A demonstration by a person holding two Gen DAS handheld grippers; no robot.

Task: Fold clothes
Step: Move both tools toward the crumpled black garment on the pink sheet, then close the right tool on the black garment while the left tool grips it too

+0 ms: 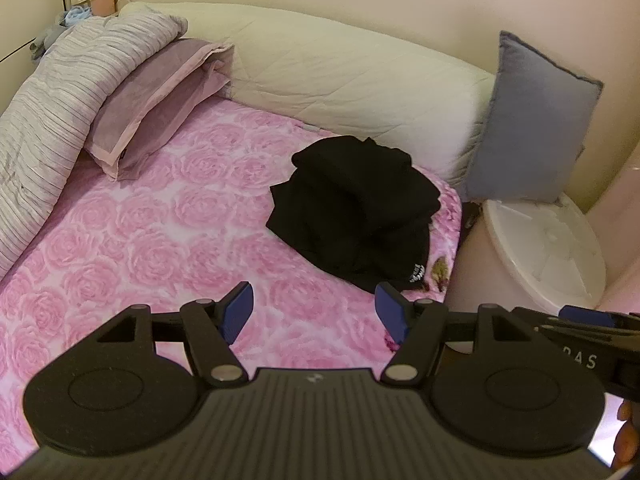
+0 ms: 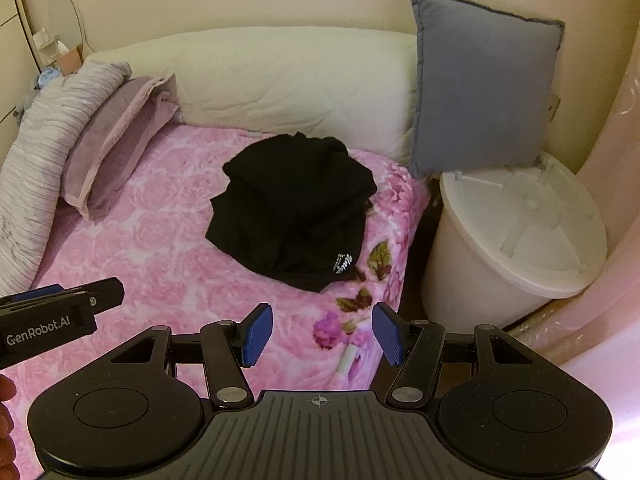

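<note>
A pile of black clothes (image 1: 352,208) lies folded on the pink rose-patterned bed (image 1: 140,240), near its far right corner. It also shows in the right wrist view (image 2: 292,212), with a small white logo at its near edge. My left gripper (image 1: 316,312) is open and empty, held above the bed short of the pile. My right gripper (image 2: 322,334) is open and empty, over the bed's right edge, short of the pile. The left gripper's body shows at the left of the right wrist view (image 2: 52,316).
A purple pillow (image 1: 156,108) and a striped grey duvet (image 1: 52,108) lie at the bed's left. A long cream bolster (image 1: 340,76) runs along the wall. A blue cushion (image 2: 480,88) stands by a white round bin (image 2: 516,236) right of the bed.
</note>
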